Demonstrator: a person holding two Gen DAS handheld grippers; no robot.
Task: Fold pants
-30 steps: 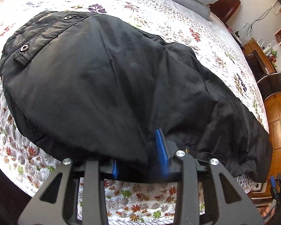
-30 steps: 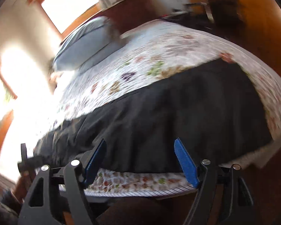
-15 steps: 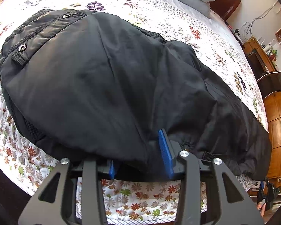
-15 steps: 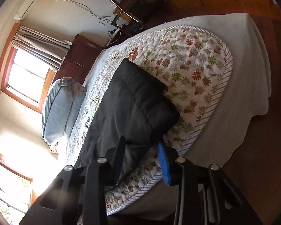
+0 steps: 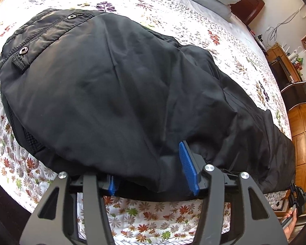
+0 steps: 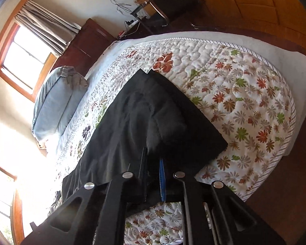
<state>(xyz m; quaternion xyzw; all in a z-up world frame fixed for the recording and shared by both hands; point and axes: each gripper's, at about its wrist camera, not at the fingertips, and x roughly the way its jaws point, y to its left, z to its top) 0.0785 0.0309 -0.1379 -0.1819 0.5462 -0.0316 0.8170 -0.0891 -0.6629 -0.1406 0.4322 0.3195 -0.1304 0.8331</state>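
Note:
Black pants (image 5: 122,91) lie along a floral quilt, folded lengthwise, with the snap-button waistband (image 5: 40,34) at the upper left. My left gripper (image 5: 150,175) is at the near edge by the seat. Its jaws are opening, and loose fabric drapes between the blue pads (image 5: 187,169) without being pinched. In the right wrist view, the leg end of the pants (image 6: 153,118) runs away from my right gripper (image 6: 153,163). Its jaws are closing and pinch the near edge of the cloth. That gripper (image 5: 295,192) also shows at the left view's bottom right.
The quilted bed (image 6: 244,102) ends in a rounded corner with a striped border, with dark wooden floor beyond it. Grey pillows (image 6: 53,102) lie at the head by a dark headboard (image 6: 85,42). A desk with cables (image 5: 285,61) and wooden cabinets (image 6: 255,0) stand past the bed.
The left jaws have spread wider around the fabric while that hand stayed put. The right gripper swung in over the bed, came down onto the leg end and closed from wide open.

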